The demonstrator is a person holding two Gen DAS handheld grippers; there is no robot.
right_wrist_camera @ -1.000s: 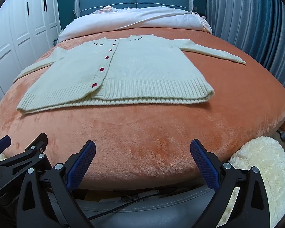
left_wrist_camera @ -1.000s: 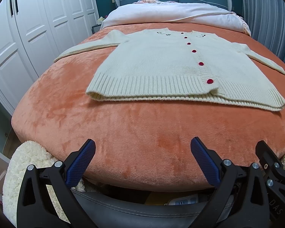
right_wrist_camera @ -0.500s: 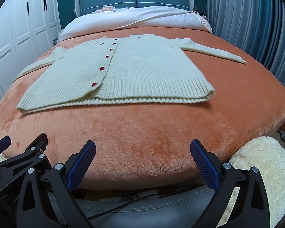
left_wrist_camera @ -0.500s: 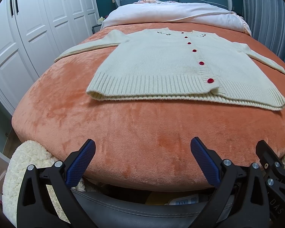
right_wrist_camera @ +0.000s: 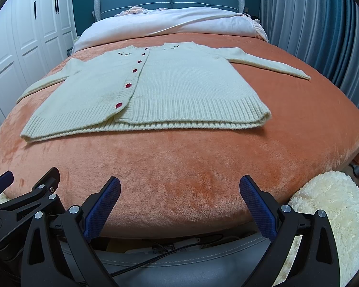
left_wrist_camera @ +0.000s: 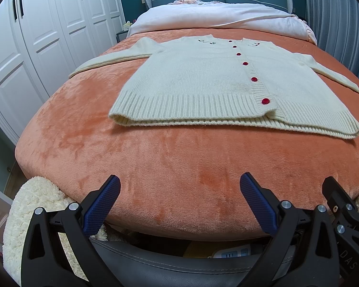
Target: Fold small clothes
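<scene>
A cream knit cardigan (left_wrist_camera: 203, 81) with red buttons lies flat and buttoned on the orange blanket, sleeves spread out to both sides; it also shows in the right wrist view (right_wrist_camera: 170, 88). My left gripper (left_wrist_camera: 179, 191) is open and empty, held above the near edge of the bed, well short of the cardigan's hem. My right gripper (right_wrist_camera: 179, 191) is open and empty beside it, also at the near bed edge. The right gripper's body shows at the lower right of the left wrist view.
The orange blanket (left_wrist_camera: 155, 162) covers the bed. A white duvet (left_wrist_camera: 215, 14) is bunched at the blue headboard. White wardrobe doors (left_wrist_camera: 36, 35) stand to the left, grey curtains (right_wrist_camera: 323, 24) to the right. Fluffy cream rugs (right_wrist_camera: 335, 205) lie by the bed's foot.
</scene>
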